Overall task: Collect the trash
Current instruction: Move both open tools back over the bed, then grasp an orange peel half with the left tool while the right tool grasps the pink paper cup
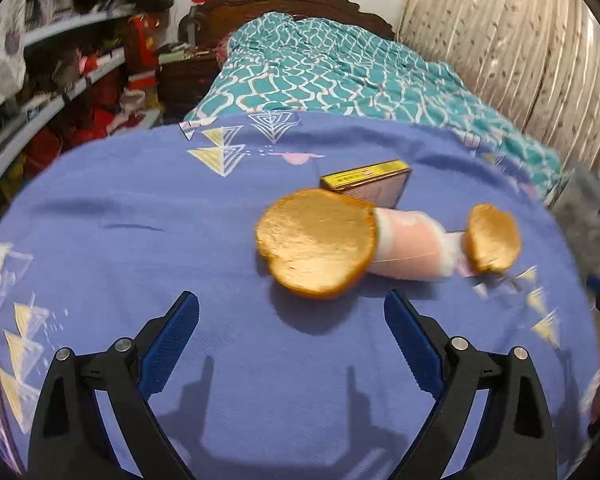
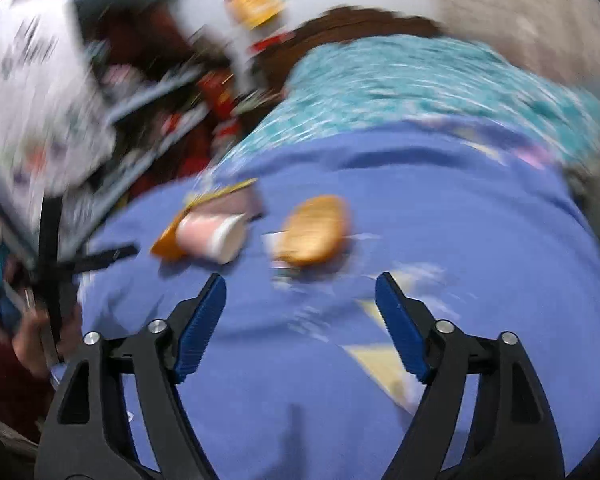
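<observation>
Hovering above a bed spread with a blue sheet (image 1: 140,208), the left gripper (image 1: 292,312) holds its jaws wide and empty just below a large orange peel (image 1: 316,242) at the centre of the frame. Behind the peel lies a tipped pink cup (image 1: 410,248); a smaller orange peel (image 1: 492,238) sits at the cup's far end, right of centre, and a small box (image 1: 370,182) rests just above them. In the badly blurred right wrist view, the right gripper (image 2: 300,304) also has its jaws wide, holding nothing, with the smaller peel (image 2: 314,230) just above them and the cup (image 2: 212,236) to the left. The likely step is a first pick. A good grasp would probably centre the left jaws on the large peel's rim, descend squarely, and close without pinching the soft sheet. No bin is visible.
</observation>
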`<move>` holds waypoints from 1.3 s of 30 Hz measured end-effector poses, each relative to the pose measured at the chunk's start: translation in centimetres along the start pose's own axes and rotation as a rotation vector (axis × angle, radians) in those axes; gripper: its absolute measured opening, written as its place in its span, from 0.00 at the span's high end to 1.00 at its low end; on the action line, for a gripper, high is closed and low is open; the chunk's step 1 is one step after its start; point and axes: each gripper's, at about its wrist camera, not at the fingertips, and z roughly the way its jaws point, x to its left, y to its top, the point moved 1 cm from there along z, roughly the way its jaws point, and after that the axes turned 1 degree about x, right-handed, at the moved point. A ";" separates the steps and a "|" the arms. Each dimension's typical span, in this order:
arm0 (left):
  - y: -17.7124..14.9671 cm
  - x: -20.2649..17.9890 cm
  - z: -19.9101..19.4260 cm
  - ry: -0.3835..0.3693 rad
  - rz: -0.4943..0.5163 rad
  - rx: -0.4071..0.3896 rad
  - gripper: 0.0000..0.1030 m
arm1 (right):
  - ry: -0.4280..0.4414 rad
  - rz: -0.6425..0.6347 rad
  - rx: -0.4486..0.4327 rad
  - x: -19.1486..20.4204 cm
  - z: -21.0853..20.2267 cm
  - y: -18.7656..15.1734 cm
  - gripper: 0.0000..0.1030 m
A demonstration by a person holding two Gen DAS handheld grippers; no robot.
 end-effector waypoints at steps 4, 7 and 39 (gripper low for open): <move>0.8 -1.6 0.8 -0.013 0.101 -0.024 0.15 | -0.003 -0.266 0.091 6.2 6.7 2.5 0.15; 1.4 -2.7 1.4 -0.002 0.192 -0.045 0.20 | -0.044 -0.467 0.128 8.8 10.6 3.2 0.13; -6.6 -9.7 -4.2 -0.506 0.158 0.161 0.68 | 0.046 0.109 0.052 -0.8 -5.7 -8.6 0.98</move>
